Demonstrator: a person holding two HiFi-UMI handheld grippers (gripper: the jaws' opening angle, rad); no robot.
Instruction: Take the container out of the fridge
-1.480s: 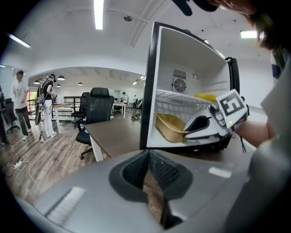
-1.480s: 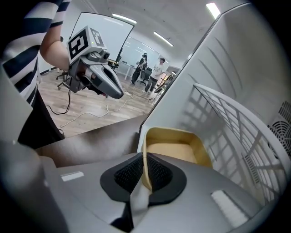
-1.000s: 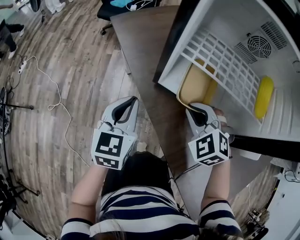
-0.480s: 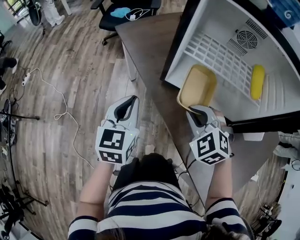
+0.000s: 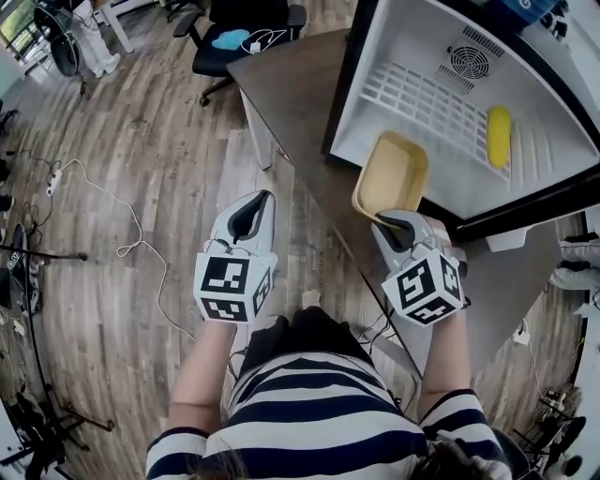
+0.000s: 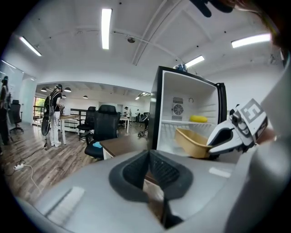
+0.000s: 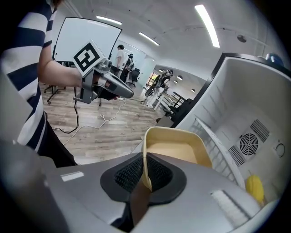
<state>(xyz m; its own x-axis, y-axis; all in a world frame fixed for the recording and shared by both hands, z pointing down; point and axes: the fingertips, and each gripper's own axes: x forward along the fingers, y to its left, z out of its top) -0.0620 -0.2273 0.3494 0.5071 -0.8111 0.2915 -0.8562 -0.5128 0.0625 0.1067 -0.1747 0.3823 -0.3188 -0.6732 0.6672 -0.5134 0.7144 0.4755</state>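
While the right gripper (image 5: 392, 225) (image 7: 144, 175) has its jaws clamped on the near rim of the container (image 5: 392, 173) (image 7: 177, 150), the container straddles the front lip of the open fridge (image 5: 562, 122), above the desk (image 5: 291, 84). A second ago it lay partly under the wire shelf (image 5: 422, 98); now it is clear. Its long axis runs from the jaws into the fridge. A yellow item (image 5: 499, 136) lies deeper in. The left gripper (image 5: 251, 216) (image 6: 149, 170), jaws together and empty, hangs over the floor (image 5: 141, 141).

Black chair (image 5: 281, 23), brown desk (image 5: 292, 94), perhaps banana (image 5: 499, 137)
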